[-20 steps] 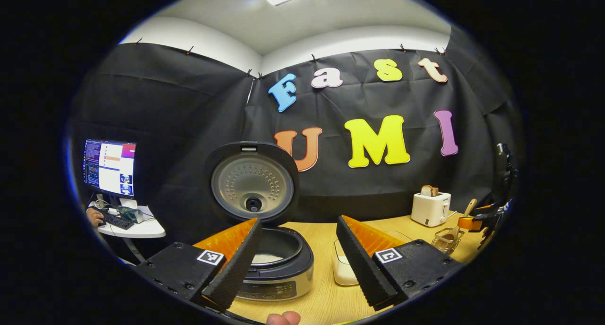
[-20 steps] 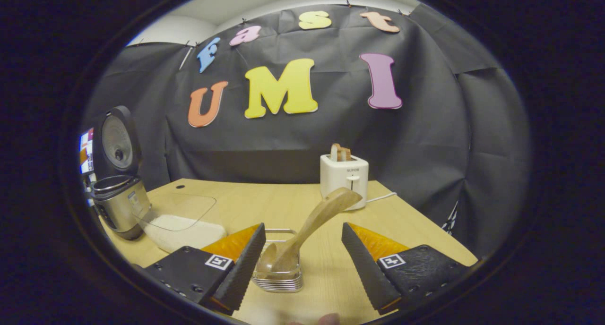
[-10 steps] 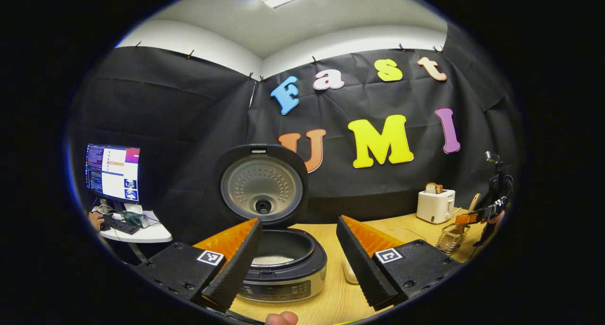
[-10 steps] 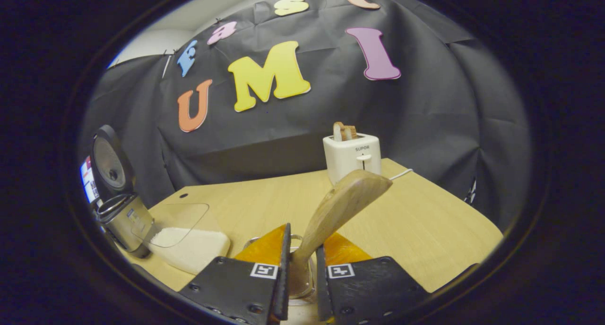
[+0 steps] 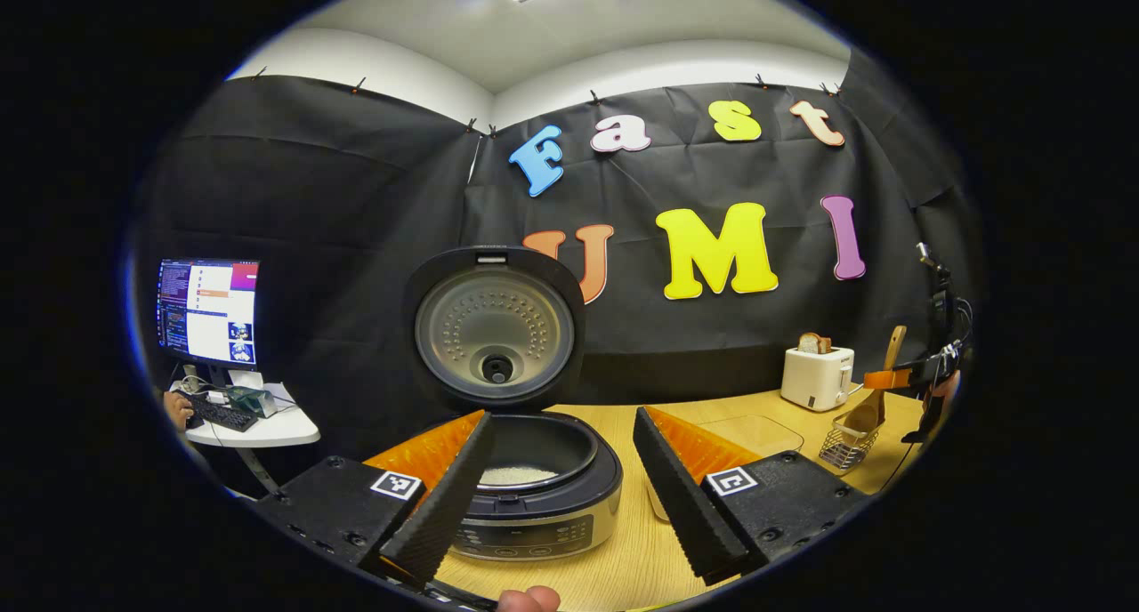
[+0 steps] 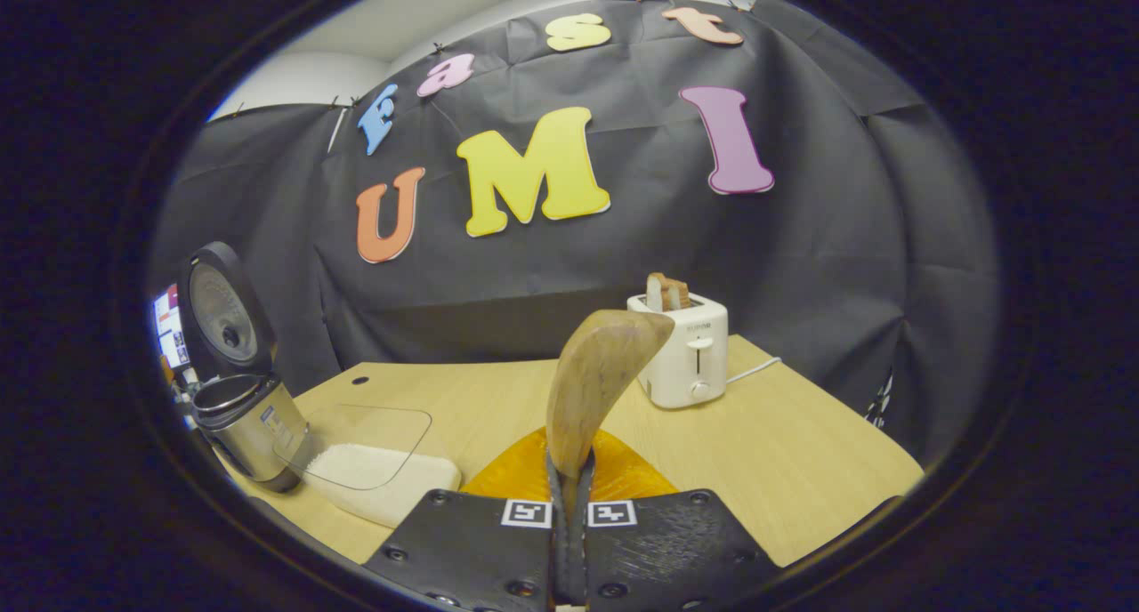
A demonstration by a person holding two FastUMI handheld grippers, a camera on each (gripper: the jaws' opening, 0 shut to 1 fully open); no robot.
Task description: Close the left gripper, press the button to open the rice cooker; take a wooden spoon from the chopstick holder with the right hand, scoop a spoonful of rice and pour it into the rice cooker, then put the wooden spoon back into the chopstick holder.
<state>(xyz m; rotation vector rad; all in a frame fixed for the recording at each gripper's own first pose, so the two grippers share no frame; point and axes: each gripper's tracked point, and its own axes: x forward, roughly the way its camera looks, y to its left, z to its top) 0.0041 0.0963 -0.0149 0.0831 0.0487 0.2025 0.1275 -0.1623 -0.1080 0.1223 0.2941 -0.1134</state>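
The rice cooker (image 5: pixel 534 496) stands open, its lid (image 5: pixel 496 327) upright and some white rice in the pot. My left gripper (image 5: pixel 569 501) hangs open just in front of it with nothing between its fingers. My right gripper (image 6: pixel 569 505) is shut on the handle of the wooden spoon (image 6: pixel 598 372), which sticks up ahead of the fingers. In the left gripper view the right gripper (image 5: pixel 900 379) holds the wooden spoon (image 5: pixel 876 390) upright, its bowl at the top of the wire chopstick holder (image 5: pixel 841 450). A shallow rice container (image 6: pixel 374 483) with a clear lid lies beside the rice cooker (image 6: pixel 245 416).
A white toaster (image 6: pixel 687 358) with bread in it stands at the back of the wooden table (image 6: pixel 783 479). Its cord trails to the right. Off the table's left side, a monitor (image 5: pixel 206 311) and a keyboard sit on a small white desk, with a hand there.
My right gripper has shut on the spoon's handle and the spoon has tipped from leaning to nearly upright. My left gripper stays open and has drifted slightly before the cooker.
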